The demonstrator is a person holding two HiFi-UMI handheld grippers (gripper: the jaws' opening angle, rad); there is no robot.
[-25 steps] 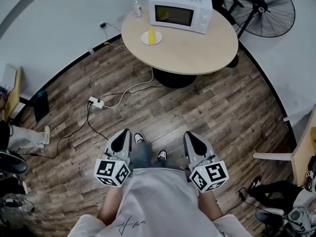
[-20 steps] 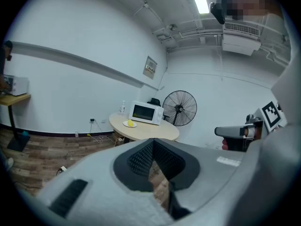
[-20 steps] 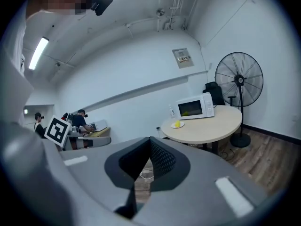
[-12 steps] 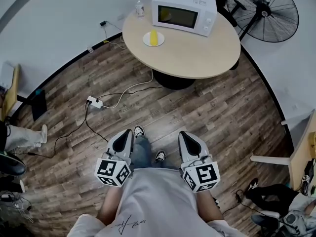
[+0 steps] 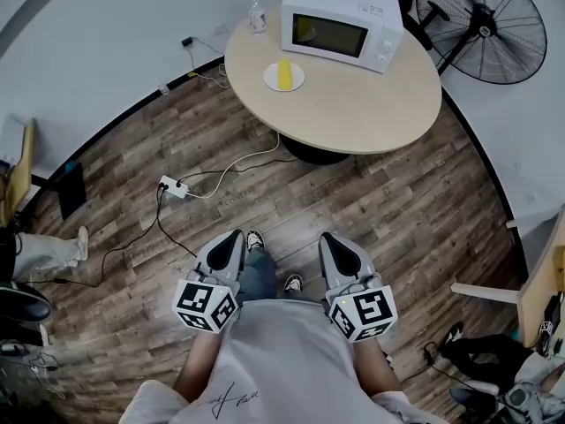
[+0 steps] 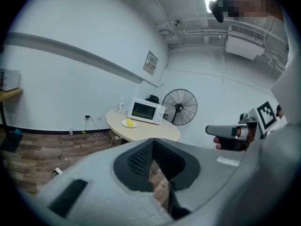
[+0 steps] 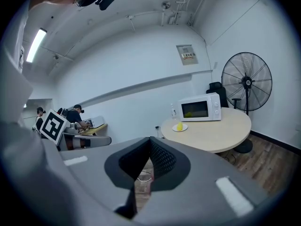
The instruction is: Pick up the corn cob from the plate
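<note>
A yellow corn cob [image 5: 284, 72] stands on a small white plate [image 5: 270, 80] at the near left of a round wooden table [image 5: 353, 104]. The cob [image 6: 129, 122] is tiny and far off in the left gripper view, and the cob [image 7: 179, 125] is just as distant in the right gripper view. My left gripper [image 5: 231, 240] and right gripper [image 5: 331, 242] are held low in front of the person's body, over the wooden floor, well short of the table. Both have their jaws together with nothing between them, left gripper [image 6: 153, 143] and right gripper [image 7: 150, 140] alike.
A white microwave [image 5: 342, 26] and a small bottle [image 5: 257, 13] stand at the table's far side. A large floor fan [image 5: 494, 25] is behind the table on the right. A power strip [image 5: 173, 186] and cables lie on the floor left of the path. A chair [image 5: 530, 285] is at the right.
The table with the plate has shifted lower and to the right in the head view as the person walks toward it. Both grippers have come along, still shut, with the right one drawn slightly inward.
</note>
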